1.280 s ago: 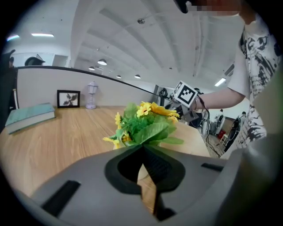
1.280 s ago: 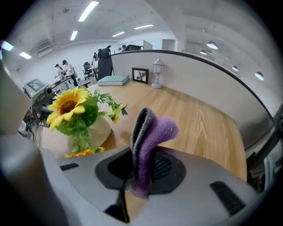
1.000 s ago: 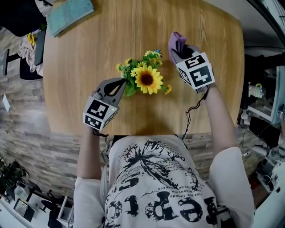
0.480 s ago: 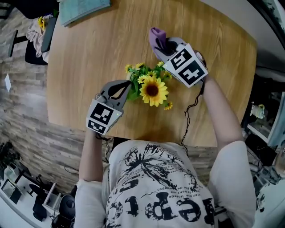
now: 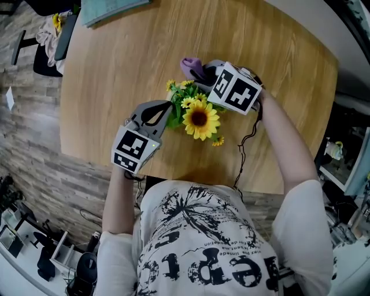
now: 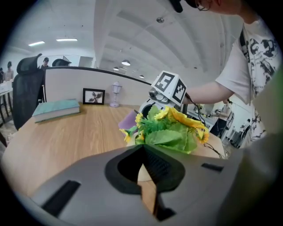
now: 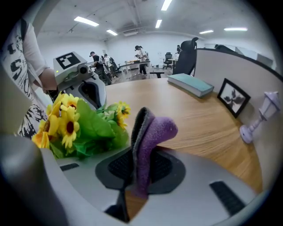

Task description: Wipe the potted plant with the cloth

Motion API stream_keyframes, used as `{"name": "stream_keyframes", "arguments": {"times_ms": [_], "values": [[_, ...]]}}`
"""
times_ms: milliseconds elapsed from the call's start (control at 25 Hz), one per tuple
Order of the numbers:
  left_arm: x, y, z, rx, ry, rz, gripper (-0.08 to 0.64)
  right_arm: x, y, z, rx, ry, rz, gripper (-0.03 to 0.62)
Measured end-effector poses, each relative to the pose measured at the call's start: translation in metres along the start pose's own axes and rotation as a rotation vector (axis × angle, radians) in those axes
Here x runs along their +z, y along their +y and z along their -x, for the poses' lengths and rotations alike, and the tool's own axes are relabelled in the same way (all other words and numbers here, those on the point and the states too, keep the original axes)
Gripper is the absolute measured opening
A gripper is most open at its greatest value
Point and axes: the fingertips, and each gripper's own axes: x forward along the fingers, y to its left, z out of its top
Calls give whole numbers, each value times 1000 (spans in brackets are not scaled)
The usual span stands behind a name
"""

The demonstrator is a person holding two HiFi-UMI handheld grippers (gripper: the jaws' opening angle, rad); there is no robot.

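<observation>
The potted plant (image 5: 198, 117) is a bunch of yellow sunflowers with green leaves, standing near the middle of the wooden table (image 5: 115, 69). Its pot is hidden under the foliage. My left gripper (image 5: 166, 108) is shut, with its tips against the leaves on the plant's left side; no view shows whether anything is pinched. In the left gripper view the plant (image 6: 170, 130) rises just beyond the closed jaws. My right gripper (image 5: 206, 74) is shut on a purple cloth (image 5: 192, 66) at the plant's far side. The cloth (image 7: 148, 137) sticks up from the jaws, beside the plant (image 7: 79, 128).
A teal book (image 5: 110, 8) lies at the table's far left. A small picture frame (image 7: 233, 98) and a white lamp figurine (image 7: 261, 114) stand along the partition. The person's torso is close to the table's near edge. Office chairs and people are far behind.
The right gripper with the cloth has swung left and down toward the plant's far side, rolling as it went. The left gripper has stayed at the plant's left.
</observation>
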Motion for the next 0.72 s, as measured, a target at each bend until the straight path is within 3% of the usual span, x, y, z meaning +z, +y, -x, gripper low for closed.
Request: {"name": "stream_keyframes", "arguments": {"times_ms": [120, 280, 720], "values": [[1, 1, 0, -4, 8, -23, 3, -3, 10, -2, 53, 30, 33, 71], [1, 4, -3, -14, 8, 25, 3, -12, 16, -2, 101, 77, 62, 69], [-1, 5, -5, -5, 8, 39, 3, -34, 32, 2, 128, 117, 150, 69]]}}
